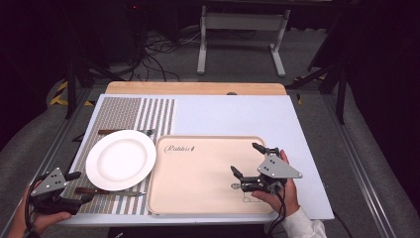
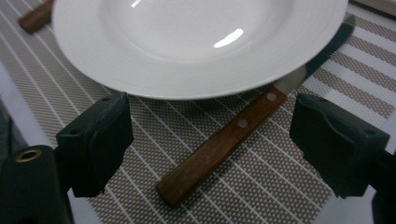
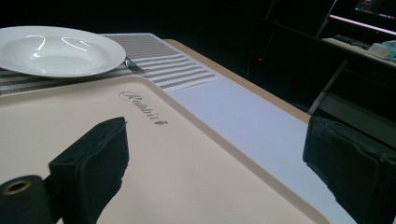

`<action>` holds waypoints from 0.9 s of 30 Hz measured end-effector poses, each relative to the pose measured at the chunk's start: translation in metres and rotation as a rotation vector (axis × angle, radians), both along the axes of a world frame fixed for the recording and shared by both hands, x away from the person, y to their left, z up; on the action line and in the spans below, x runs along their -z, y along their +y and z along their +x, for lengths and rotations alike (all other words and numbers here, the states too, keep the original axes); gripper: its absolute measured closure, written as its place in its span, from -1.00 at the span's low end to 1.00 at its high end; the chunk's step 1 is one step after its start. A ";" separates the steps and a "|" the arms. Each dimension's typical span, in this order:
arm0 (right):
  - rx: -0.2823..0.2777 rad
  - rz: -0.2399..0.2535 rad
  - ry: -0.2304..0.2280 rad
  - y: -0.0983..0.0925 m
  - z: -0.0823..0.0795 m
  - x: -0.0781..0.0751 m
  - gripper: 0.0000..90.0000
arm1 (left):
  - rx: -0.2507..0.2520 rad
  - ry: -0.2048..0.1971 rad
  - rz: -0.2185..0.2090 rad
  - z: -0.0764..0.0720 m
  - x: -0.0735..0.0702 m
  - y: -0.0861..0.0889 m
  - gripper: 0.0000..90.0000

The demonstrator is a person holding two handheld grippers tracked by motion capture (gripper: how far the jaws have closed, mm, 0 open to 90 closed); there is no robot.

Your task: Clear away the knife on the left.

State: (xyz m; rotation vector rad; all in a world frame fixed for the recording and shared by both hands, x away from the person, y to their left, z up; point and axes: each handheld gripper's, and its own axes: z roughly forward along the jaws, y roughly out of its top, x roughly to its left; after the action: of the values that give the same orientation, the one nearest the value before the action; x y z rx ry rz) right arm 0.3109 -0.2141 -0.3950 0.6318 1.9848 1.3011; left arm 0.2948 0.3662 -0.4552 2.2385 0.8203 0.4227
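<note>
Left claw hangs released just above the striped placemat, its two black jaws standing wide on either side of the knife without touching it. In the high view this claw sits at the near left corner of the bench, held in the person's left hand.

The knife lies flat on the placemat, its wooden handle pointing toward the claw and its blade running away under the near rim of the white plate. Two rivets show on the handle. In the high view the knife lies along the near edge of the plate, parallel to the bench's near side.

A fork with a like wooden handle lies on the far side of the plate, its tines showing past the rim in the right gripper view.

Right of the placemat, touching its edge, lies a cream tray with a dark script logo at its far left corner. The right claw hovers over the tray's right part, released, its jaws wide apart with nothing between them, held in the person's right hand. A white sheet covers the bench under everything.
</note>
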 end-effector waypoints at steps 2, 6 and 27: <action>0.002 0.002 0.001 0.000 0.000 0.000 -0.82 | 0.023 0.031 0.015 0.002 0.002 -0.001 -0.61; 0.004 0.004 0.006 -0.001 0.000 0.000 -0.82 | 0.058 0.083 0.036 0.007 0.003 -0.006 -0.56; 0.007 -0.005 0.012 -0.001 0.000 0.003 -0.82 | 0.232 0.125 0.065 0.010 0.005 -0.026 0.34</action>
State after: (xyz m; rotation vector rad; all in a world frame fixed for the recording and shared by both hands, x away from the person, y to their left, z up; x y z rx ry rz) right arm 0.3105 -0.2148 -0.3976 0.6452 1.9933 1.2903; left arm 0.3050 0.3403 -0.4604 2.4062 0.6059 0.2042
